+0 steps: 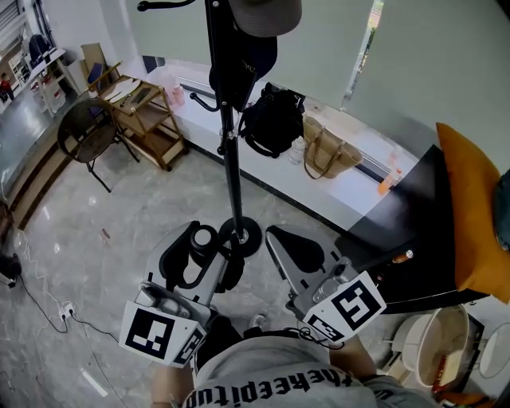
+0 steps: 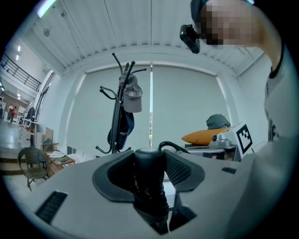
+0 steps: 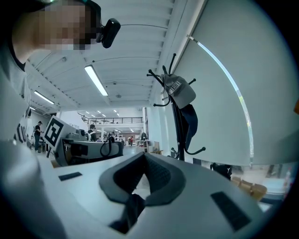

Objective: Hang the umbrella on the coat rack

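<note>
Head view: the coat rack (image 1: 232,171) stands at frame centre, and its round base (image 1: 241,237) lies just above both grippers. Its top is cut off by the upper edge, where a grey cap (image 1: 267,14) and a dark cap (image 1: 243,68) hang.

Behind the pole, a black bag (image 1: 272,119) and a woven bag (image 1: 327,153) sit on a low white ledge (image 1: 239,163). A wooden cart (image 1: 143,115) and a dark chair (image 1: 86,134) are at upper left. An orange cushion (image 1: 472,211) is at the right edge, and a cable (image 1: 44,303) trails over the floor at lower left.

The left gripper (image 1: 205,249) pinches the folded black umbrella (image 2: 149,186) between its pads, low in the frame and short of the rack. Only the umbrella's rounded end and part of its body show; the rest is hidden by the jaws.

The right gripper (image 3: 142,161) has its jaws pressed together with nothing between them.

The person's shirt (image 1: 279,382) covers both handles at the bottom edge. Both gripper views show the rack's hooks beyond the jaws.
</note>
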Motion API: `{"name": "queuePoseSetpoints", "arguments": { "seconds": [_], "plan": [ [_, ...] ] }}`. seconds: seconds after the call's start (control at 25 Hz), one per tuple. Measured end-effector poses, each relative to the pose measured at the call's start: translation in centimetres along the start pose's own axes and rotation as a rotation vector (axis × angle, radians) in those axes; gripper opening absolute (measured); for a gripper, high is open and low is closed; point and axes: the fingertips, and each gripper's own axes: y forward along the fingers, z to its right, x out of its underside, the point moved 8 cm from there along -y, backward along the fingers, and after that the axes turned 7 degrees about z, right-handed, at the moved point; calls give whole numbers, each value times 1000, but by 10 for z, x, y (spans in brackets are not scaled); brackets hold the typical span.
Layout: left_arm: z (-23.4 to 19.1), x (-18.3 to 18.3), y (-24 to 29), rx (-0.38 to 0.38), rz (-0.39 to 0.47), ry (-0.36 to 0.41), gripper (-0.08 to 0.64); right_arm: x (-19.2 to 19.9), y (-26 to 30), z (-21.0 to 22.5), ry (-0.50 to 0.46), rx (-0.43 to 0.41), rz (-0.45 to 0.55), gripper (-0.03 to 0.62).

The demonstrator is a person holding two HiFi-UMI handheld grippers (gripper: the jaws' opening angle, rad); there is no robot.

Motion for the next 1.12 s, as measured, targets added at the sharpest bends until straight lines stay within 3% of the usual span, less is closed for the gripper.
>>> {"name": "queuePoseSetpoints", "arguments": {
  "seconds": [0.28,0.72,1.12],
  "plan": [
    [-19,1,5,27,1,-10,208,2,13,-1,-7,36,-3,12],
    [-82,-3,29,132,-8,-34,208,2,63,-8,-23,153,-17,12],
    [-113,-1,44,233,-9,-32,207,6,80,-16,-48,267,-11,12]
  ]
}}
